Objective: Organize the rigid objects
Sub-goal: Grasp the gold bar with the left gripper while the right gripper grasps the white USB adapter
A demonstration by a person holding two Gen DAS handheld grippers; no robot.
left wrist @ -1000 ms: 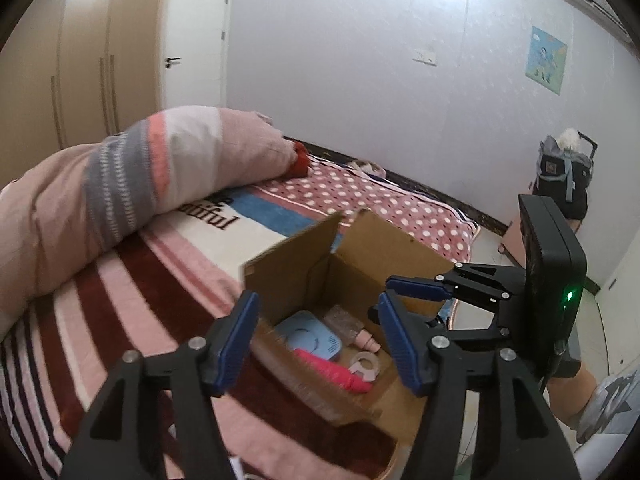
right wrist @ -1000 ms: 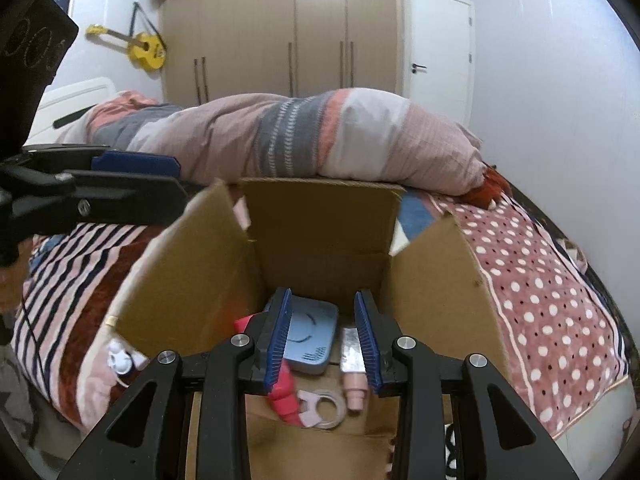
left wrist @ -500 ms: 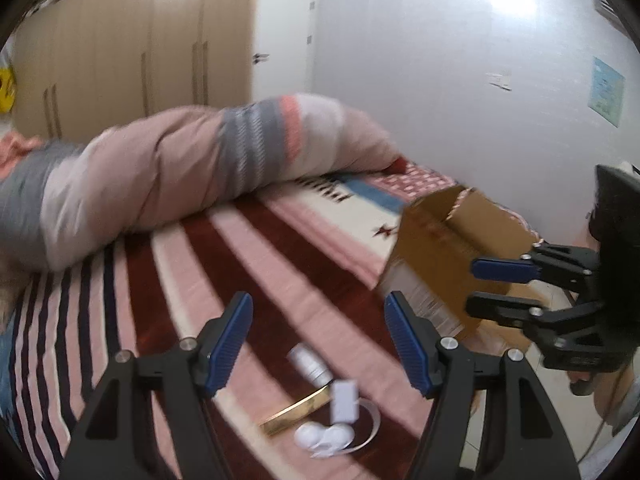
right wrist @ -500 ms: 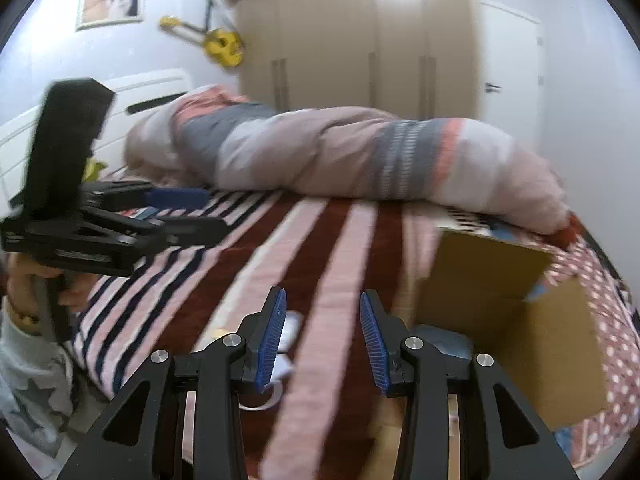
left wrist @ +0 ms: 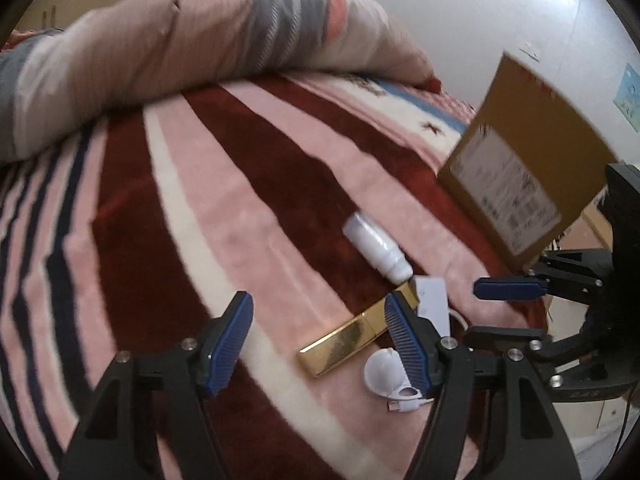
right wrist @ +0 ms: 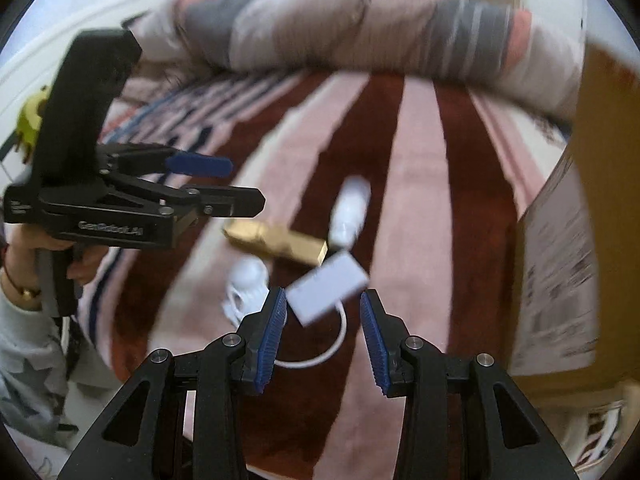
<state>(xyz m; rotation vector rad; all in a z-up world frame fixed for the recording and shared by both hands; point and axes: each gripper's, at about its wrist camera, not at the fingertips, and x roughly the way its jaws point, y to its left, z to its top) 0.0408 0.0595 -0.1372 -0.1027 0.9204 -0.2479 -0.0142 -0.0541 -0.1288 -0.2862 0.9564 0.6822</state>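
On the striped blanket lie a gold bar-shaped box (left wrist: 352,338) (right wrist: 280,240), a white bottle (left wrist: 378,248) (right wrist: 350,210), a white rectangular adapter with a cable (left wrist: 432,306) (right wrist: 326,290) and a white round case (left wrist: 384,370) (right wrist: 246,280). My left gripper (left wrist: 320,344) (right wrist: 224,184) is open and empty, low over the blanket just left of the gold box. My right gripper (right wrist: 322,340) (left wrist: 492,312) is open and empty, its fingers on either side of the adapter's near end. The cardboard box (left wrist: 520,184) (right wrist: 580,220) stands to the right.
A rolled pink and grey quilt (left wrist: 180,48) (right wrist: 360,28) lies across the far side of the bed. The bed's edge drops off near the cardboard box at the right. A hand (right wrist: 52,256) holds the left gripper.
Both grippers have swung away from the cardboard box to the left and come down close over the loose items on the blanket. Both stay open and empty.
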